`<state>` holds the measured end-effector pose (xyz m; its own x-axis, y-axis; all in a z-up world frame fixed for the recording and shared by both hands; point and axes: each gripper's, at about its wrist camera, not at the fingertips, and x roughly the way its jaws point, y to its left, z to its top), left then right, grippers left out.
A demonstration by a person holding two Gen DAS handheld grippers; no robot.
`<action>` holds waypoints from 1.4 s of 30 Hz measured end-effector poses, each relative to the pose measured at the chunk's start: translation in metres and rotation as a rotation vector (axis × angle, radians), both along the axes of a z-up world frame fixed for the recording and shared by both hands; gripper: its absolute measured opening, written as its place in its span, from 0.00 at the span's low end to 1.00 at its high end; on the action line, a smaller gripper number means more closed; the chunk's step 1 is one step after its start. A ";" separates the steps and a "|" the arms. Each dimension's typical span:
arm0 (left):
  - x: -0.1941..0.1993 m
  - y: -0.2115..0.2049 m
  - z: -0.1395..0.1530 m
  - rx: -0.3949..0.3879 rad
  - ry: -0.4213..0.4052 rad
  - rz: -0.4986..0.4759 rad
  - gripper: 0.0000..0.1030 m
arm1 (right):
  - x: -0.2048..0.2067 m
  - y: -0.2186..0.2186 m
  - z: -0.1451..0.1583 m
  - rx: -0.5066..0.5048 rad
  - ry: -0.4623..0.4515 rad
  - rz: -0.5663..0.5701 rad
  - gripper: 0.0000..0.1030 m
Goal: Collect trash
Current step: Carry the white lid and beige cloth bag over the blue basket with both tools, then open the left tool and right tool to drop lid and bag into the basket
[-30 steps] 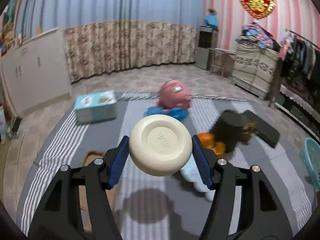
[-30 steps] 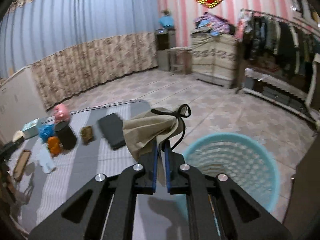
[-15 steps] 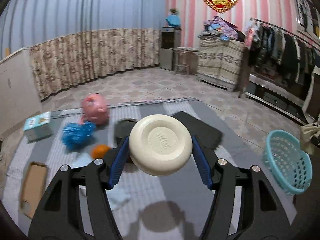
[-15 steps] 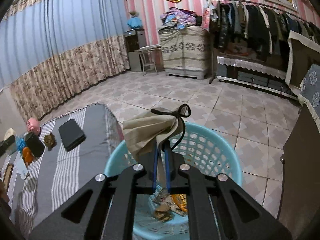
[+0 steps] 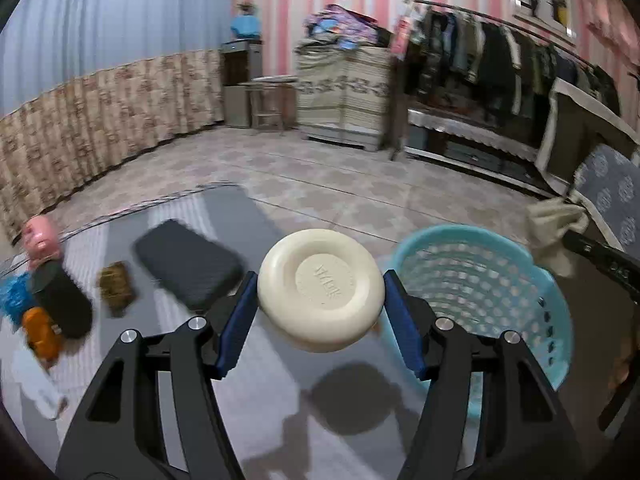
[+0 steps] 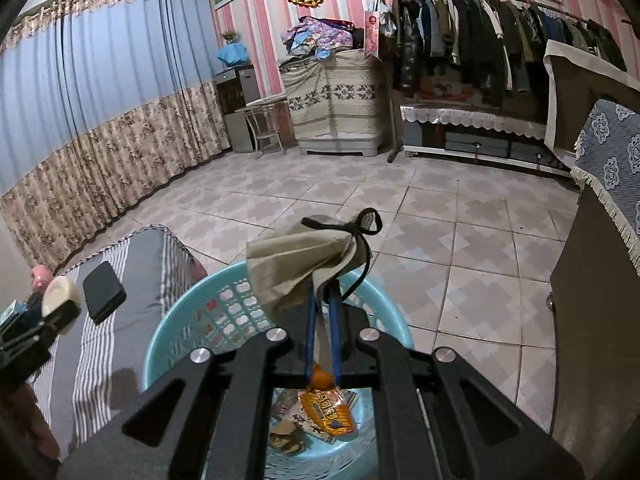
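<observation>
Your right gripper [image 6: 322, 300], clenched on the beige cloth [image 6: 296, 264], sits directly over the basket [image 6: 180, 320]. Left gripper [image 5: 320, 312], gripping the cream disc [image 5: 320, 292], has the basket off to its right.

Your grey striped bed [image 5: 188, 216] beside the tiled floor [image 6: 460, 216], a black case [image 5: 188, 264], pink toy [image 5: 40, 236], orange bottle [image 5: 40, 334], dark cylinder [image 5: 62, 304] lying on it, blue basket [image 5: 480, 248] at its edge

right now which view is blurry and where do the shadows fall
Left wrist view: items on the striped mat at left are smeared by motion, while the cream disc in the left gripper stays sharp and throws a dark shadow below. Right wrist view: crisp throughout, straight lines bowed by the fisheye.
</observation>
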<state>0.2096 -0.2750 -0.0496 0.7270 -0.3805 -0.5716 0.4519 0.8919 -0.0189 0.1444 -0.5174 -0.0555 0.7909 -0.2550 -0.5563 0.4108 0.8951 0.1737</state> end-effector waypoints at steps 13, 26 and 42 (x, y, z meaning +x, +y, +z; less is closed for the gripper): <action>-0.006 -0.078 -0.014 0.009 0.023 -0.171 0.59 | 0.005 -0.001 -0.003 0.011 0.034 0.001 0.07; 0.012 -0.064 0.006 0.033 -0.015 -0.106 0.82 | 0.008 -0.002 -0.003 0.010 0.055 0.019 0.07; 0.024 0.048 0.035 0.031 -0.087 0.118 0.95 | 0.031 0.033 -0.013 -0.029 0.116 0.076 0.07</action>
